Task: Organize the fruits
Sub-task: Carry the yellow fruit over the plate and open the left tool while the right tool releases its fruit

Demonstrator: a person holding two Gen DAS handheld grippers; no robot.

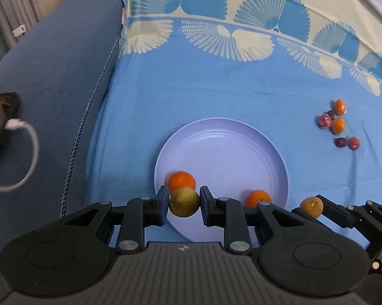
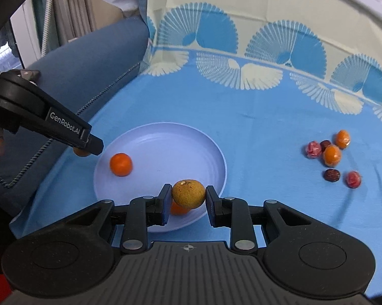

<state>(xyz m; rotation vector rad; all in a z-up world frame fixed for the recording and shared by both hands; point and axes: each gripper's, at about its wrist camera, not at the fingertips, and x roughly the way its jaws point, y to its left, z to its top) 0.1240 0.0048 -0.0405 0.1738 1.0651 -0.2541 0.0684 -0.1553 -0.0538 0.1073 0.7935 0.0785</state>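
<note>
From the left wrist, the left tongs [image 1: 184, 204] are clenched on a brownish-yellow fruit [image 1: 184, 205], held over the near rim of the lilac plate [image 1: 224, 152]. Just behind it an orange [image 1: 181, 181] lies in the plate, with a second orange [image 1: 258, 198] further right near the rim. At the lower right the right tongs [image 1: 315, 207] come in, gripping a tan fruit [image 1: 311, 206]. Well apart on the blue sheet [image 1: 216, 89] sits a cluster of small fruits [image 1: 339, 124], orange and dark red. A phone [image 1: 0, 122] with a white cable [image 1: 25, 157] rests on the blue cushion to the left. From the right wrist, the right tongs [image 2: 188, 198] pinch the tan fruit [image 2: 188, 193] above the plate's near edge [image 2: 165, 139]; one orange [image 2: 121, 164] lies inside at the left, another [image 2: 179, 209] peeks out beneath the held fruit. The left tongs [image 2: 85, 150] reach in from the left over the plate's far rim, their load mostly hidden. The cluster [image 2: 332, 156] lies off to the right on the sheet [image 2: 241, 106].
</note>
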